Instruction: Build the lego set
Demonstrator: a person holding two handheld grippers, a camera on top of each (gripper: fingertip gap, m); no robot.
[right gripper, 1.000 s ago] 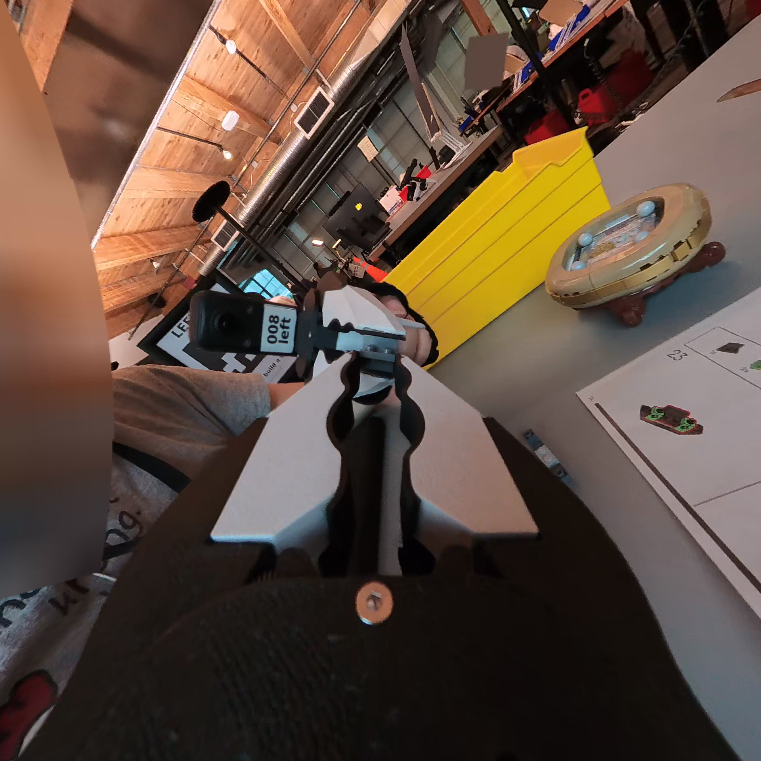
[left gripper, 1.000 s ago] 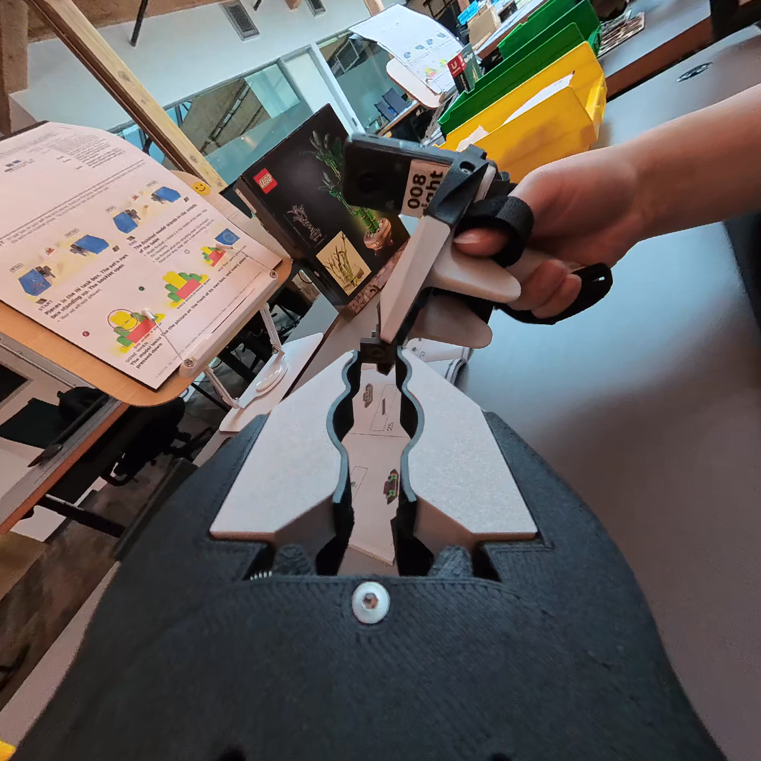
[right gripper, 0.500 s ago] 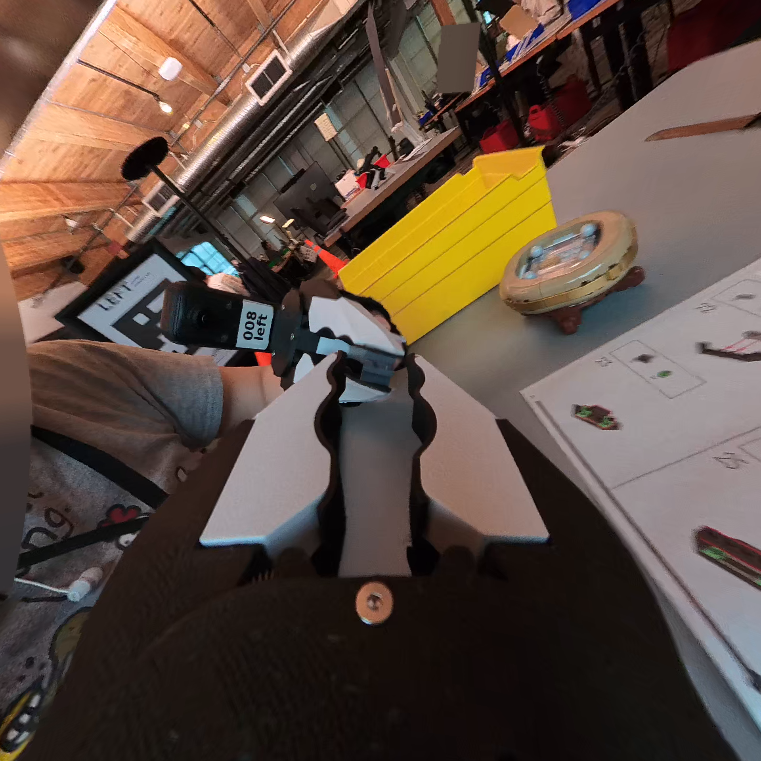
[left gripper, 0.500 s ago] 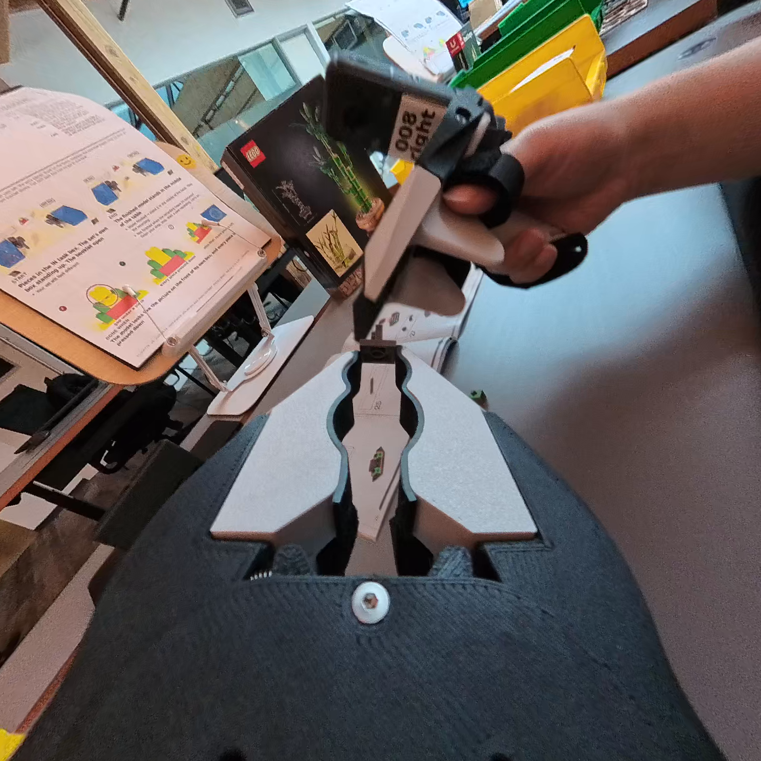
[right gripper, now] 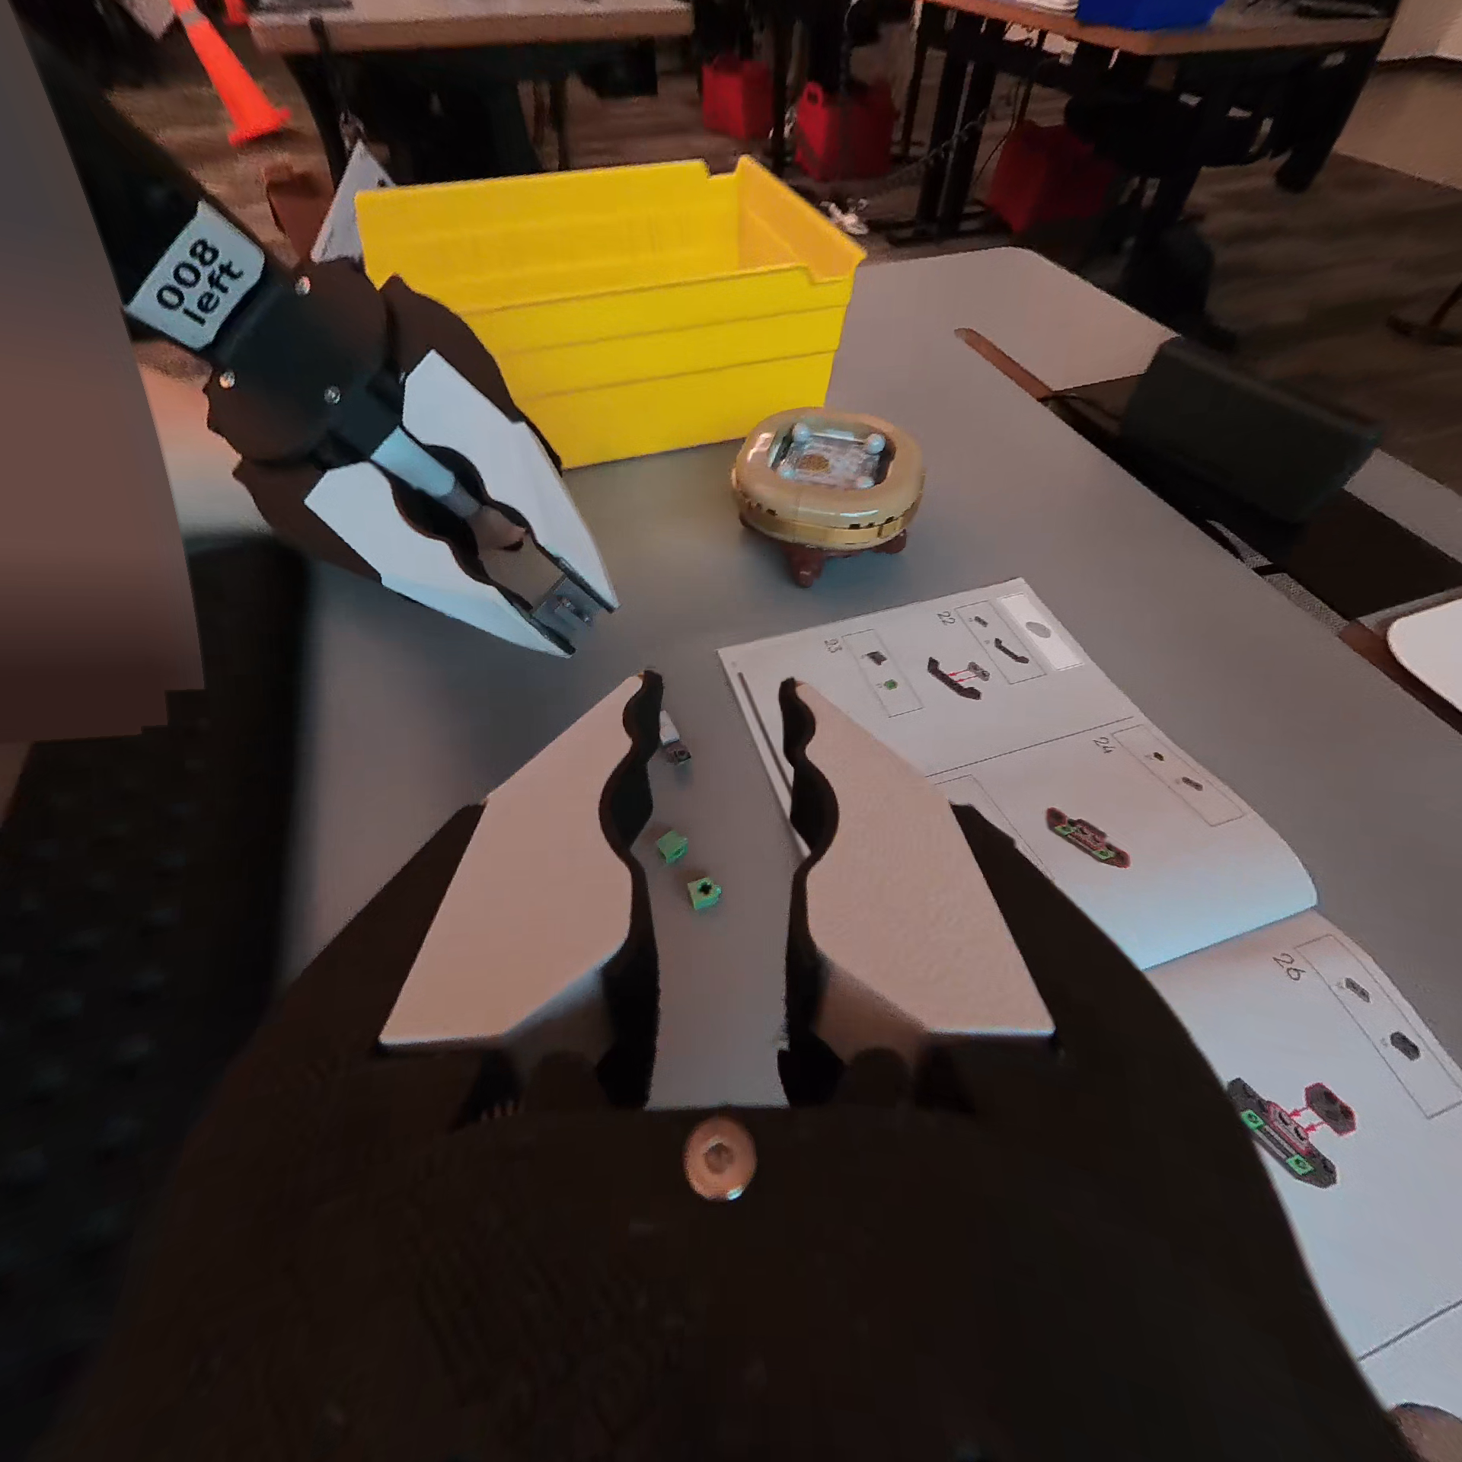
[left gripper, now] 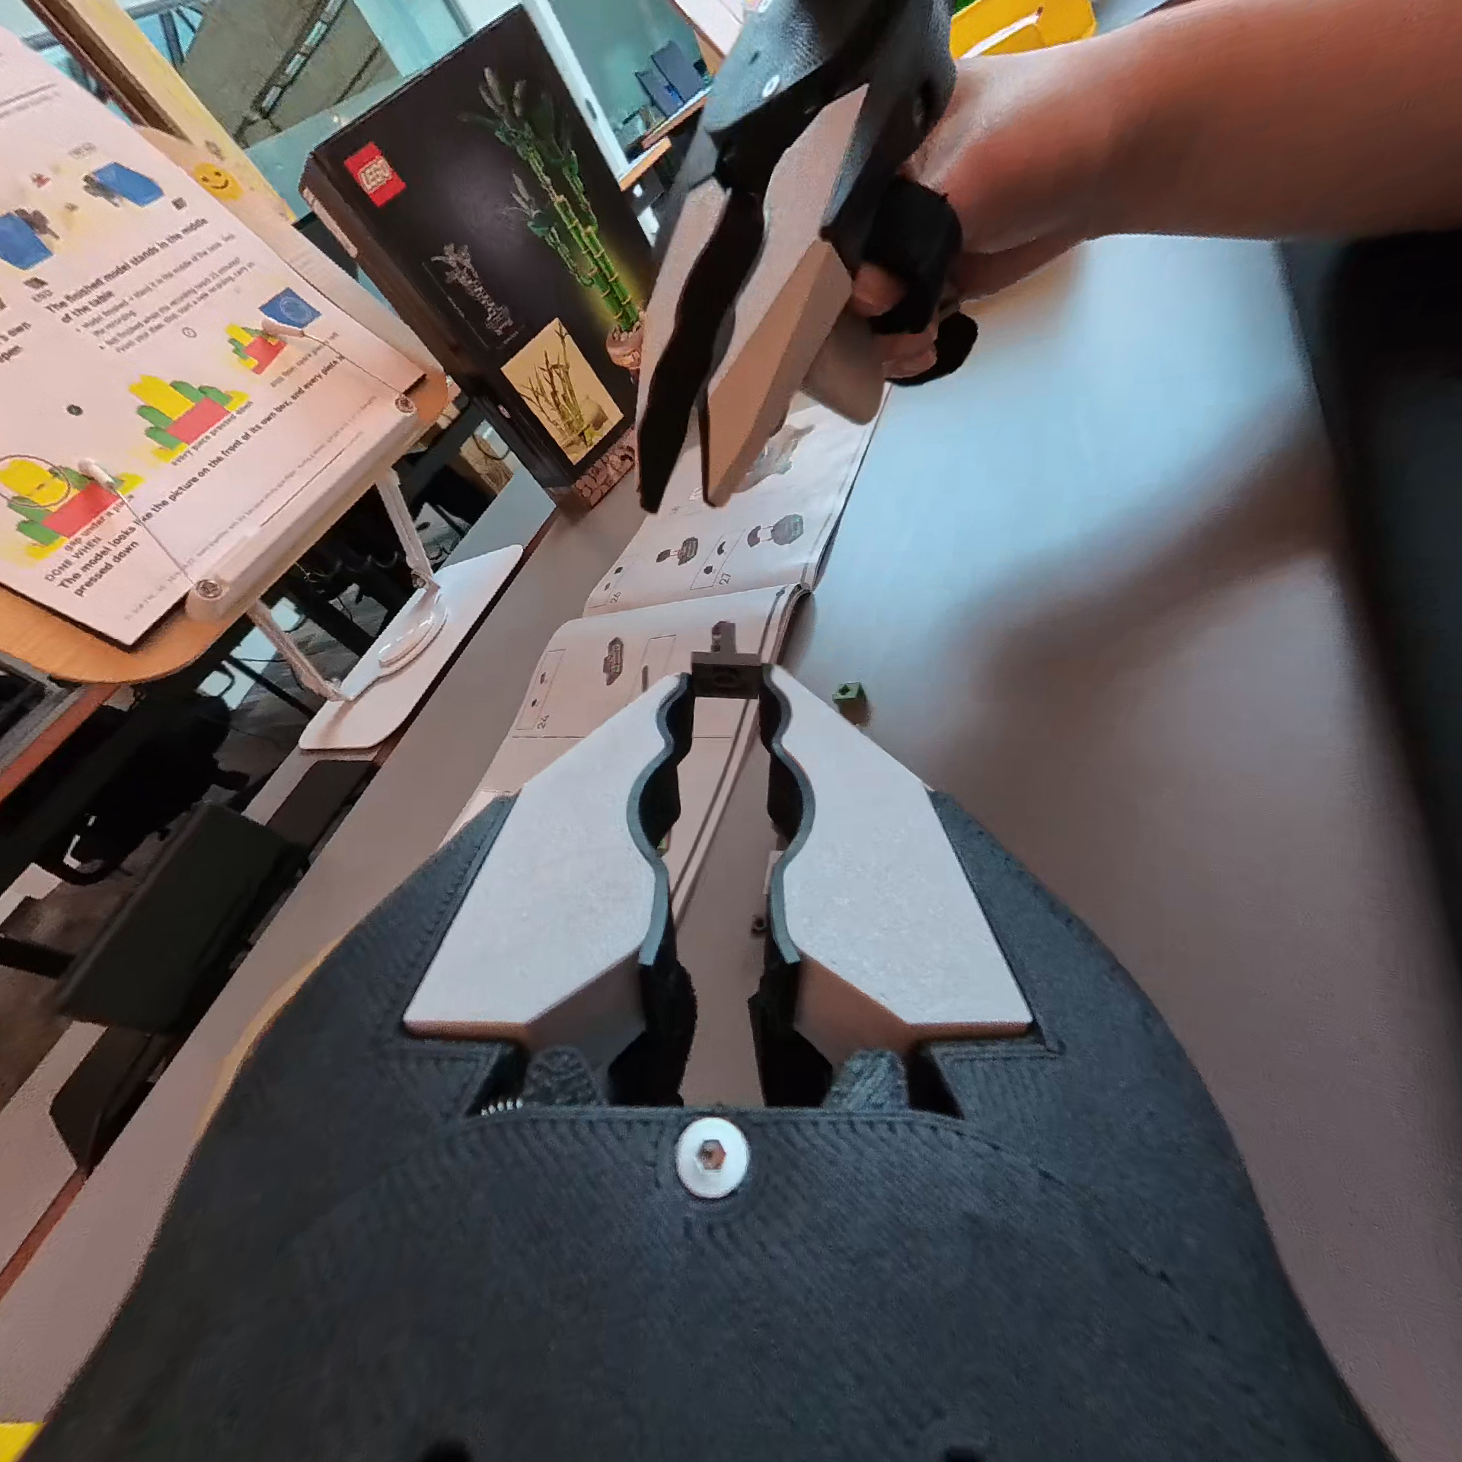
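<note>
Dark brick (left gripper: 724,679) in left hand-held gripper (left gripper: 725,684) (right parted)

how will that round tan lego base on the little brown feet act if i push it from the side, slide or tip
The tan round base looks squat and wide, so it would probably slide rather than tip. Its small brown feet rest on the smooth grey table, so it likely moves easily. Being built from bricks, a hard shove may pop parts off.
</note>
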